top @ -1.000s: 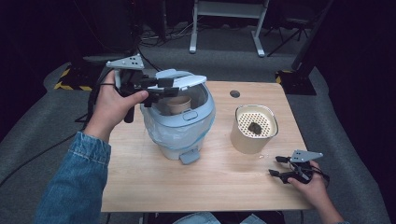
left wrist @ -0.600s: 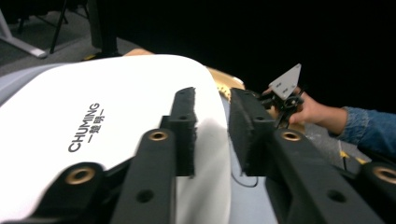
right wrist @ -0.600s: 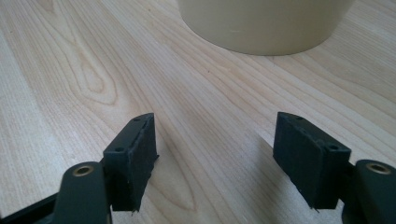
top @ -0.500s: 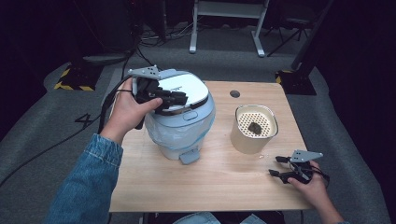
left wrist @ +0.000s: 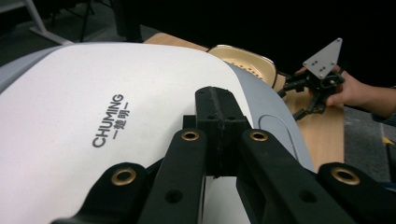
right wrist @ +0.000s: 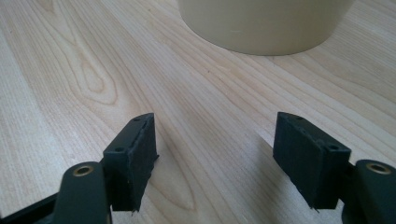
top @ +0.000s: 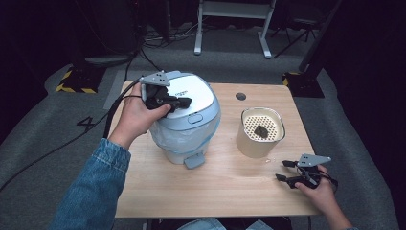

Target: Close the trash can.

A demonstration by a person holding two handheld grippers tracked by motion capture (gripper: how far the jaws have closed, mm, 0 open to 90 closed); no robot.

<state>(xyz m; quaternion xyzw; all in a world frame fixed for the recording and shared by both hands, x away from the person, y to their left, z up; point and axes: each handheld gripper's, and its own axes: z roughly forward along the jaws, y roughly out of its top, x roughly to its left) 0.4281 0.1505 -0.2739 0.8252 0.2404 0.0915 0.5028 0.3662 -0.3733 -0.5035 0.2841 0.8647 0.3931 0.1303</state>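
Fingers of the left gripper were pressed flat together, nothing between them; jaws had just been closing. Tips sat on the white lid of the rice cooker, lid down. High view: left hand wrapped the gripper at the cooker's left-rear edge, denim sleeve running down to the frame's bottom.

Cooker stood on the left half of the wooden table, grey latch tab facing the person.

Right gripper had its jaws spread wide, empty, low over bare tabletop at the near right corner, right hand behind it. Cream pot with a perforated insert sat just ahead of it, apart from the cooker; a small dark lump lay on the insert.
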